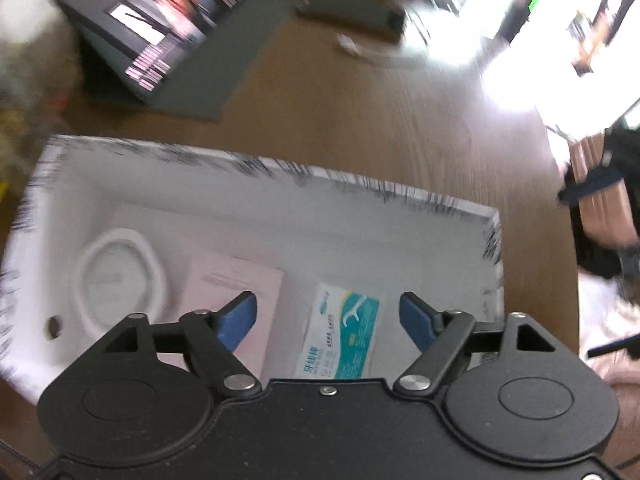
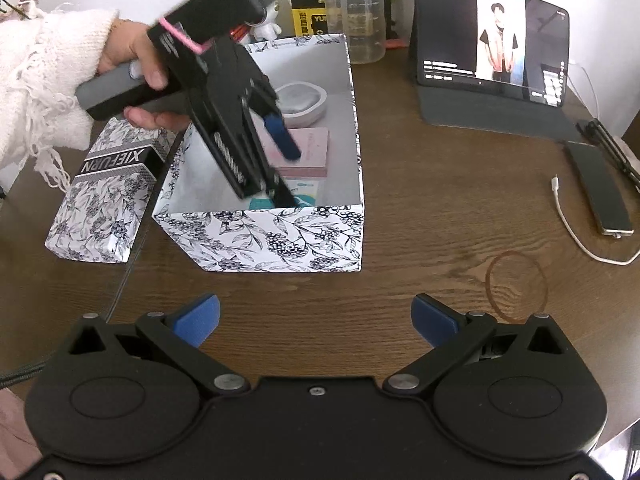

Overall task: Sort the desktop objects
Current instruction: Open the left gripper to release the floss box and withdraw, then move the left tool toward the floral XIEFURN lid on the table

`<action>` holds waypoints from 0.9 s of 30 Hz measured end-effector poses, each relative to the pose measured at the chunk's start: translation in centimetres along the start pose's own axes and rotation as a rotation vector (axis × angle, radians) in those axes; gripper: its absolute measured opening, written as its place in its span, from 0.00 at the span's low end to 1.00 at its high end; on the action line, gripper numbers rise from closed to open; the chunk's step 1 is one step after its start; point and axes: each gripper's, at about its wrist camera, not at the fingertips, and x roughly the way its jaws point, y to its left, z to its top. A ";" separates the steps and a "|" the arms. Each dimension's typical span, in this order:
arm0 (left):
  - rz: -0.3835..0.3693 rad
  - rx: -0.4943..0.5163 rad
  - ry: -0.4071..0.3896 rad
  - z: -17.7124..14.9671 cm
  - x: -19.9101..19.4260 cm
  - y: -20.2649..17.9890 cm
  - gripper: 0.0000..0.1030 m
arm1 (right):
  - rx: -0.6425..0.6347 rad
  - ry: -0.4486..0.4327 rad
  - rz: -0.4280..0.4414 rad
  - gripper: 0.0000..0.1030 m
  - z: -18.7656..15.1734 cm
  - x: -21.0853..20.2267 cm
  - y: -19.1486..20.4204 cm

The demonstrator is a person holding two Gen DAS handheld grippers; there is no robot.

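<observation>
**Left claw down in the flowered box, right one idle**

The teal-and-white floss packet (image 1: 344,336) lies flat on the floor of the leaf-printed box (image 2: 272,236), pink booklet (image 2: 312,148) at its 9 o'clock, white oval dish (image 1: 116,280) beyond that. The left gripper (image 1: 328,316) dips inside, blue pads spread wide over the packet, gripping nothing. The right gripper (image 2: 316,316) sits at the box's 6 o'clock over bare table (image 2: 420,220), jaws wide, empty. The lid (image 2: 104,200) lies at 9 o'clock.
</observation>
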 end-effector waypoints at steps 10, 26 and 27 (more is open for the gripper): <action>0.261 -0.301 -0.467 -8.8 -13.7 -9.0 1.00 | -0.059 -0.075 0.026 1.00 -1.2 -3.2 1.9; 0.435 -0.786 -0.671 -17.9 -13.9 -27.6 1.00 | -0.077 -0.219 0.096 1.00 -13.2 -13.6 6.8; 0.433 -0.802 -0.683 -18.5 -14.0 -28.7 1.00 | -0.066 -0.226 0.097 1.00 -14.3 -14.2 7.1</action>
